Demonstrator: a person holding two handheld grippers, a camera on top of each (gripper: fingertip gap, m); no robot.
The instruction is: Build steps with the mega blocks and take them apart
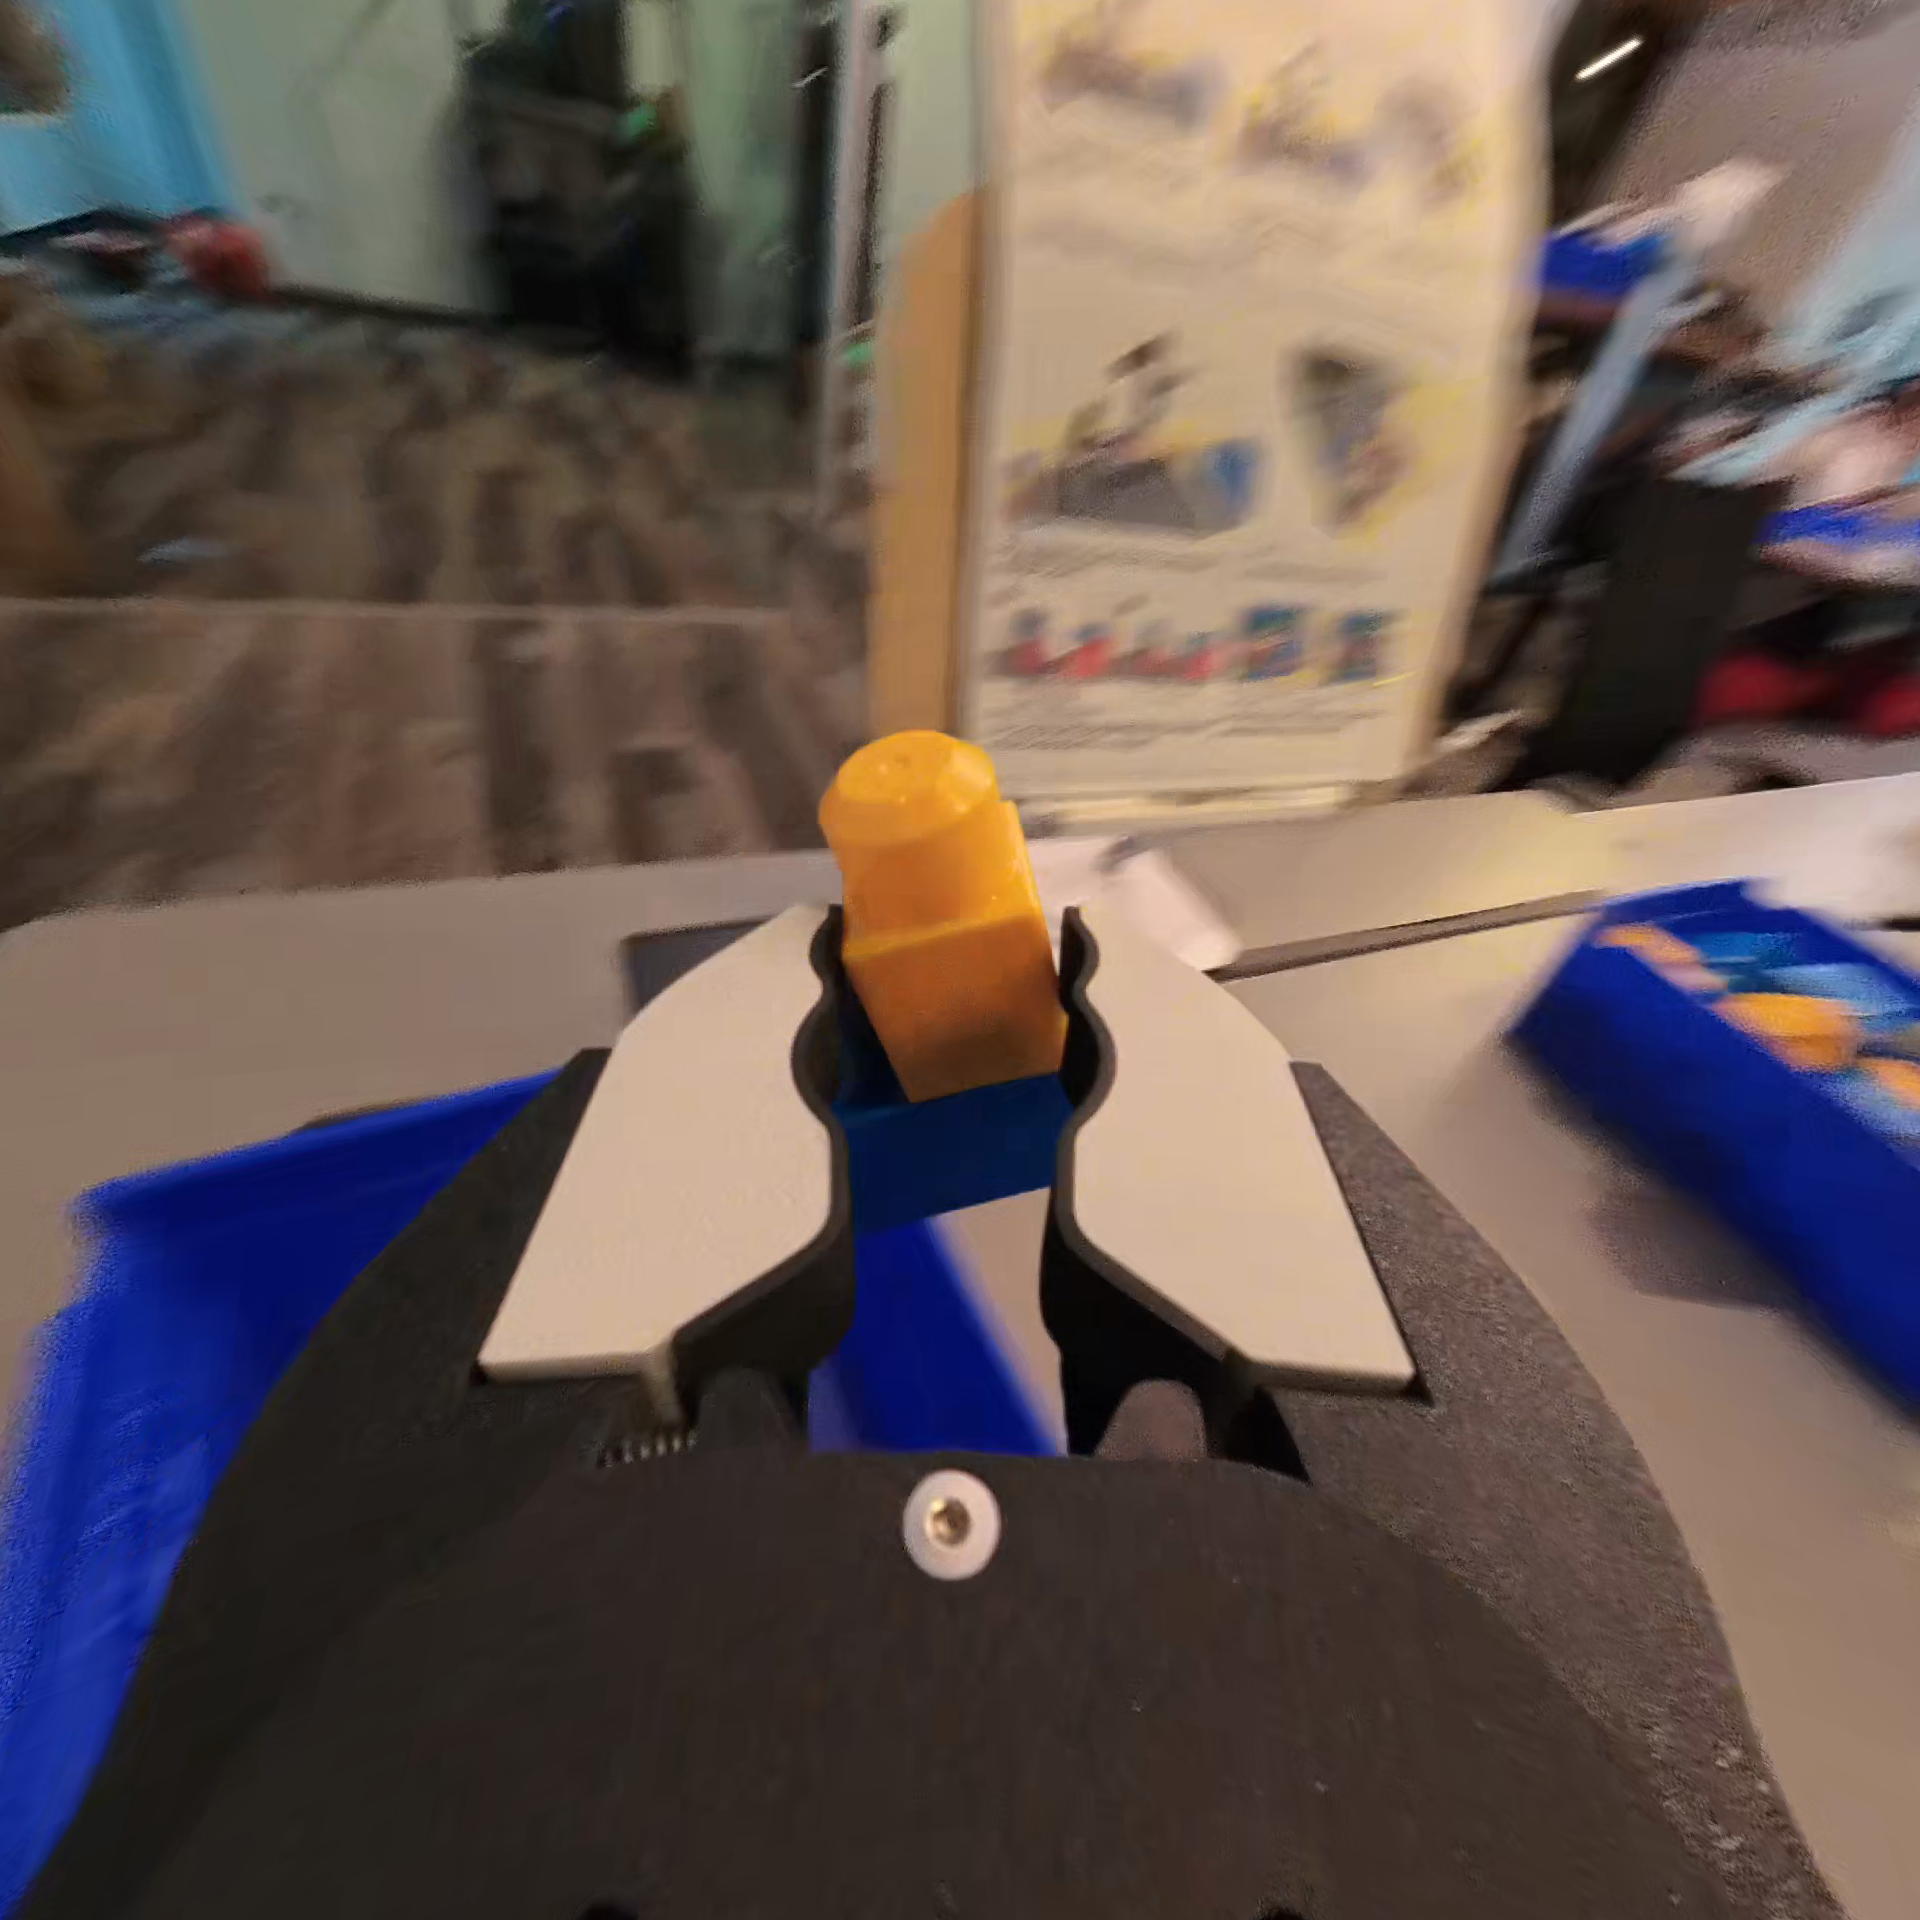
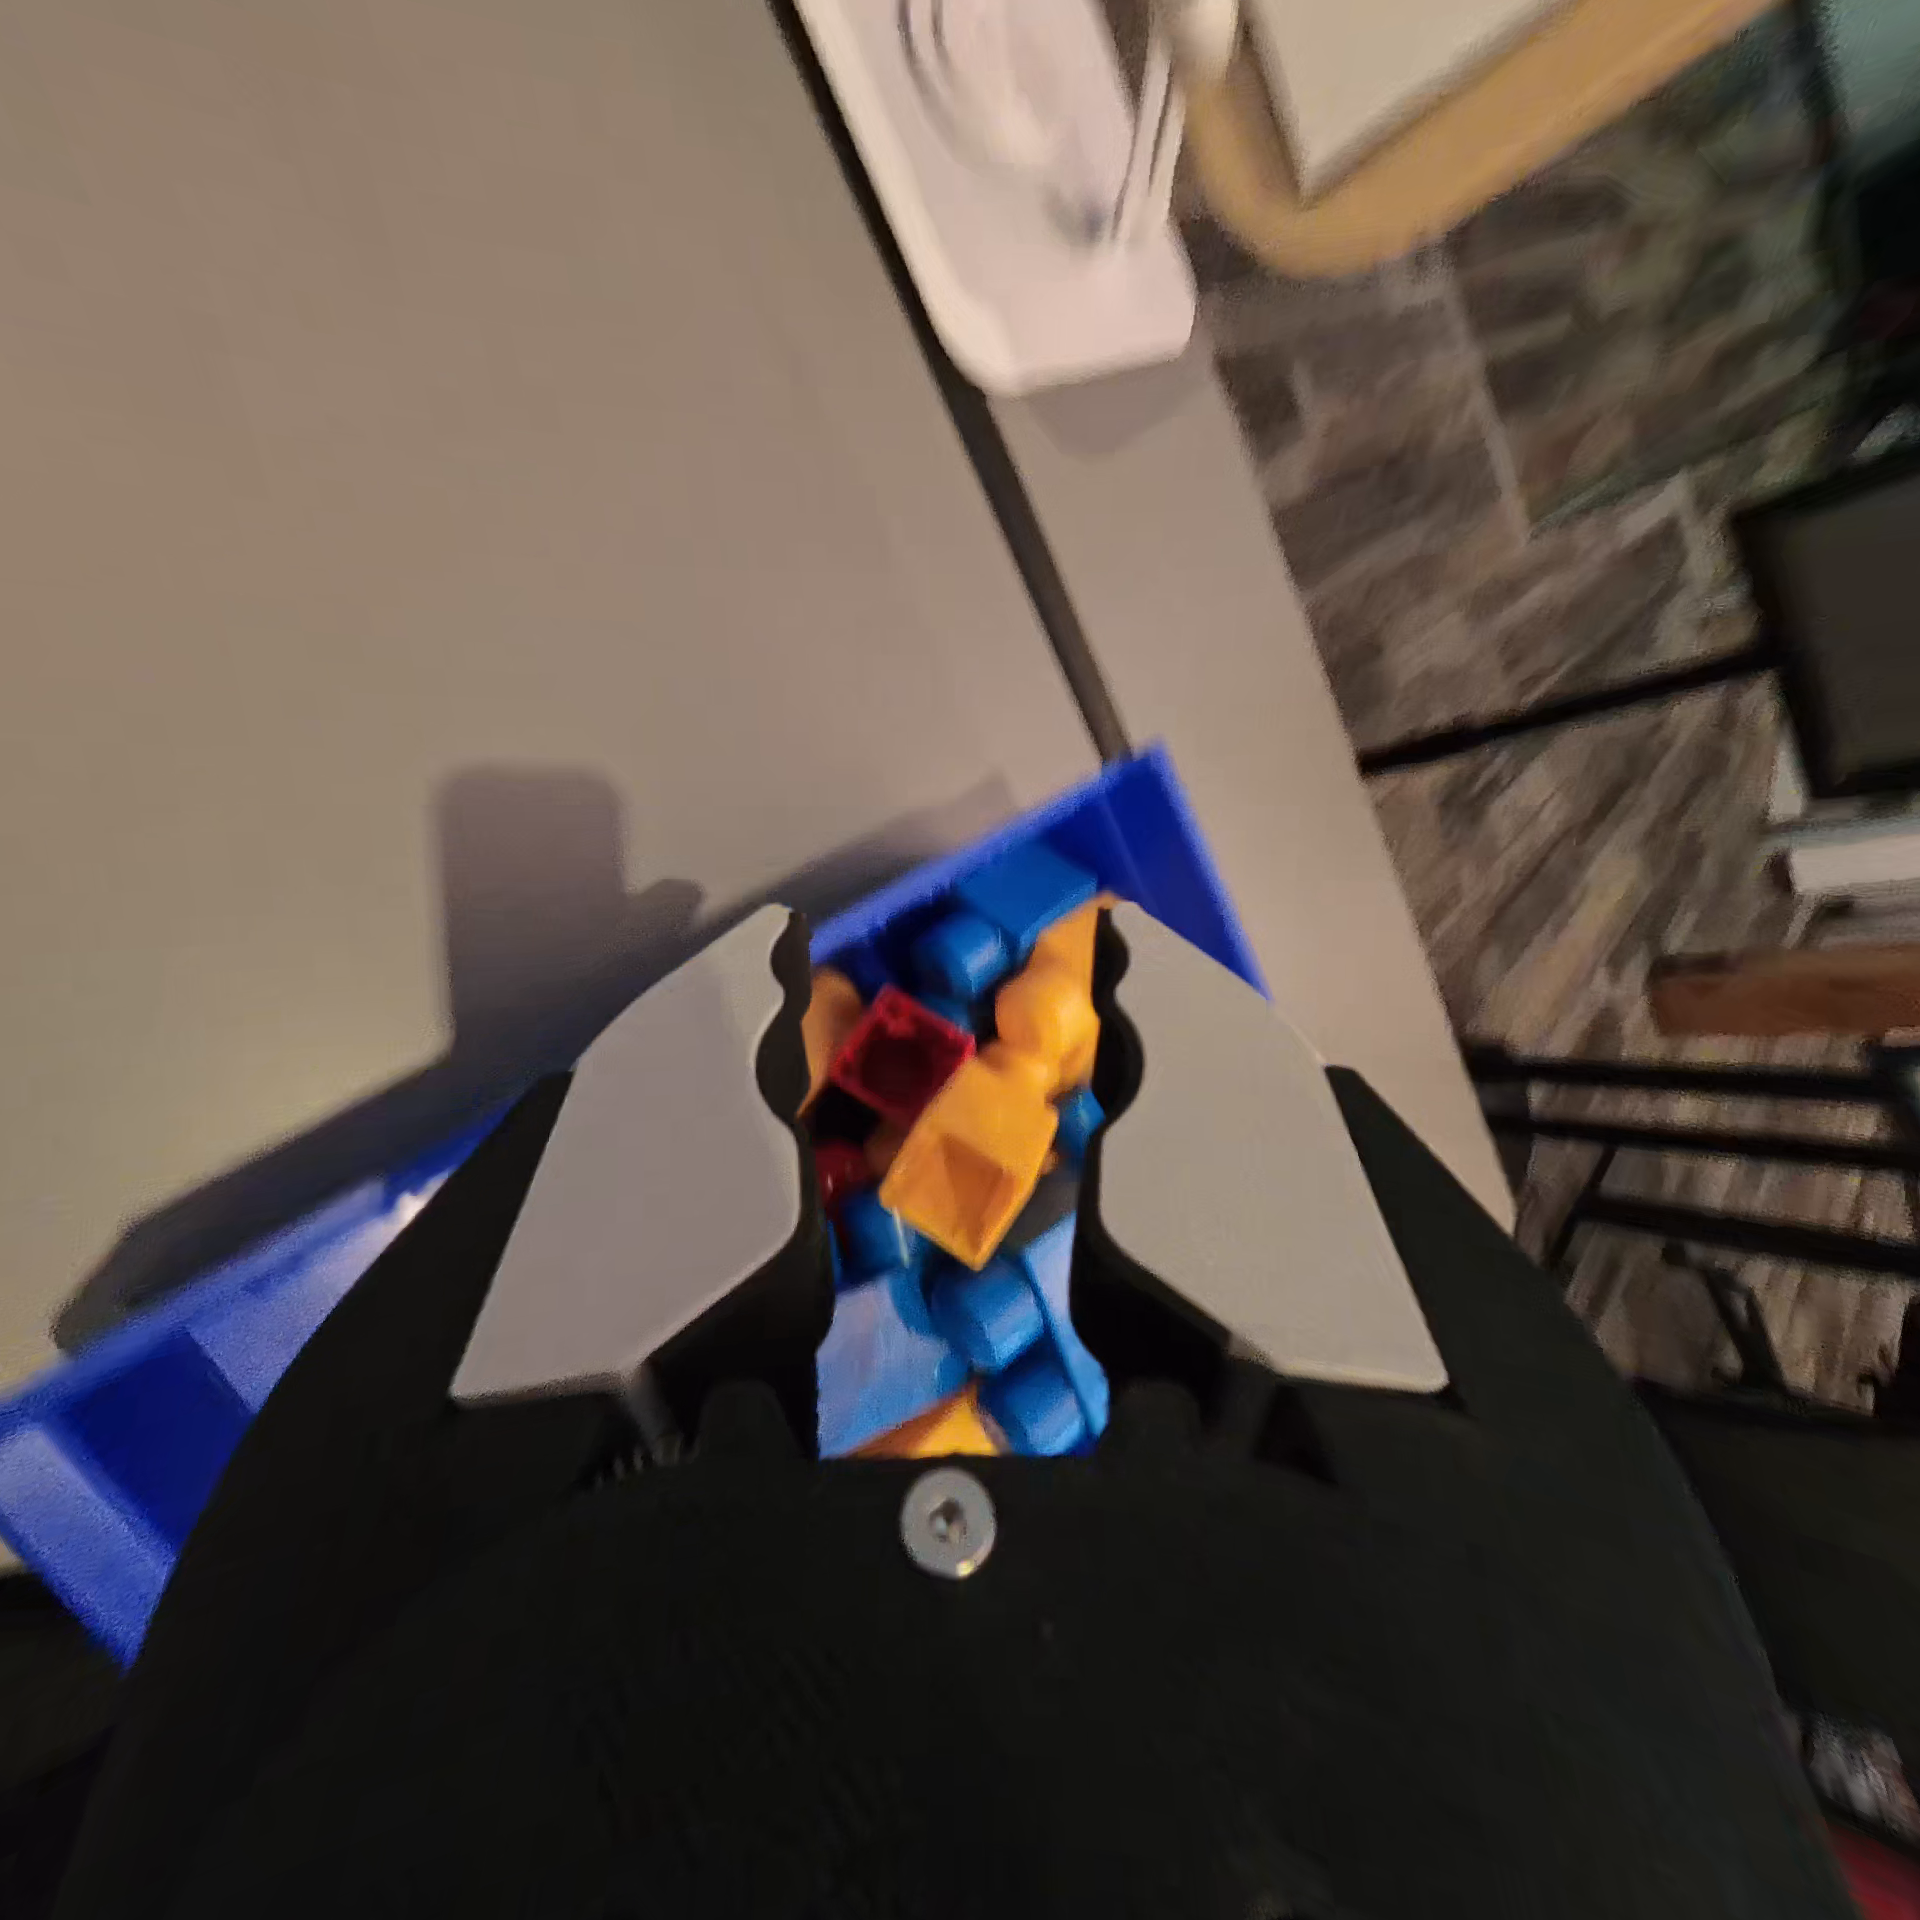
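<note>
In the left wrist view my left gripper [image 1: 951, 935] is shut on an orange one-stud mega block [image 1: 940, 935], held tilted with its stud up and away. Under it is a blue bin [image 1: 208, 1299], whose wall shows between the fingers. In the right wrist view my right gripper [image 2: 951, 935] is open and empty, hovering over a blue bin [image 2: 1174, 852] that holds several loose blocks: blue ones [image 2: 987, 1320], an orange one [image 2: 977, 1164] and a red one [image 2: 899, 1060]. The view is blurred.
A grey table [image 1: 1455, 935] carries both bins; the second blue bin with blocks [image 1: 1714, 1091] lies to the right in the left wrist view. A picture sheet [image 1: 1195, 416] stands behind the table. A white object [image 2: 1039, 208] sits near the table edge, with floor beyond. Across from one pair of fingers to the other is roughly 50 cm.
</note>
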